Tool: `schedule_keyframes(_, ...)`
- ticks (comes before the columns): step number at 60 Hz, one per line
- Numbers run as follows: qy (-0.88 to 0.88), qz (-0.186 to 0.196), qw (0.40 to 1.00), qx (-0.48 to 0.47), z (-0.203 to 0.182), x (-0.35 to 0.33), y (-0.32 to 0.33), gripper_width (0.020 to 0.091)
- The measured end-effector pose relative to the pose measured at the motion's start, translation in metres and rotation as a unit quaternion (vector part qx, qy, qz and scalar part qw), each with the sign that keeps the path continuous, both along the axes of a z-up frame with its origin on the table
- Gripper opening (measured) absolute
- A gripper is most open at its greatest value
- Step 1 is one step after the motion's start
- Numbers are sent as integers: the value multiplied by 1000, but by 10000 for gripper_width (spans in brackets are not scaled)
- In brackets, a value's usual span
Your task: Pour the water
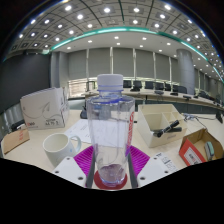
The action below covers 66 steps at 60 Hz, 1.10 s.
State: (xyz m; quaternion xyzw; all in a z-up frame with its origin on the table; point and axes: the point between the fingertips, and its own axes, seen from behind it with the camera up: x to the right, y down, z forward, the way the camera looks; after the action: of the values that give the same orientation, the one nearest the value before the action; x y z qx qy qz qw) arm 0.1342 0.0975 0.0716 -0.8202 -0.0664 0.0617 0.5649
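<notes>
An office with rows of ceiling lights and desks with monitors lies beyond a pale tabletop [160, 150] carrying a white cardboard box [44, 107], an open box [161, 124] and a red-and-white carton [203, 146]. The gripper [111, 166] is closed on a clear plastic water bottle [110, 125] with a white cap, held upright between both pink pads [84, 158]. A white mug [60, 148] stands just beside the bottle, on its left.

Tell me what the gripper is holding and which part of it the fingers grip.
The gripper holds a clear plastic water bottle with a white cap, upright; both pink pads press its lower body, near the base.
</notes>
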Motion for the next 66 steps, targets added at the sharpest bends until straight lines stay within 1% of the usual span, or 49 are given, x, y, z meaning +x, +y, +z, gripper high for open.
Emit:
schedule_keyframes(1,0,2,1000,-7,-2,-2,-1,529)
schedule_keyframes(2,1,4,1000,-16,-5,-3,-2,555)
schedule_keyframes(3,3,5,1000,-25,-9,-4,-4,601)
schedule_keyframes(4,5,7,999,-35,-11,-5,-6,662)
schedule_keyframes(7,13,15,998,-58,-20,-7,-12,876)
schedule_keyframes(9,15,12,998,-67,-18,-7,-18,835)
schedule_keyframes(10,14,9,997,-71,-18,-7,-20,833)
schedule_keyframes(13,7,-3,997,-79,-12,-4,-30,864)
schedule_keyframes(24,-19,-31,994,-107,26,-12,-90,860)
schedule_keyframes(34,-37,-51,990,-129,79,-41,-175,859)
schedule_keyframes(37,-48,-58,989,-131,89,-46,-202,858)
schedule_keyframes(45,-62,-63,987,-137,118,-78,-274,856)
schedule_keyframes(52,-62,-61,986,-141,129,-101,-328,858)
schedule_keyframes(58,-66,-56,987,-139,138,-115,-358,862)
schedule_keyframes(66,-68,-60,986,-137,146,-118,-380,858)
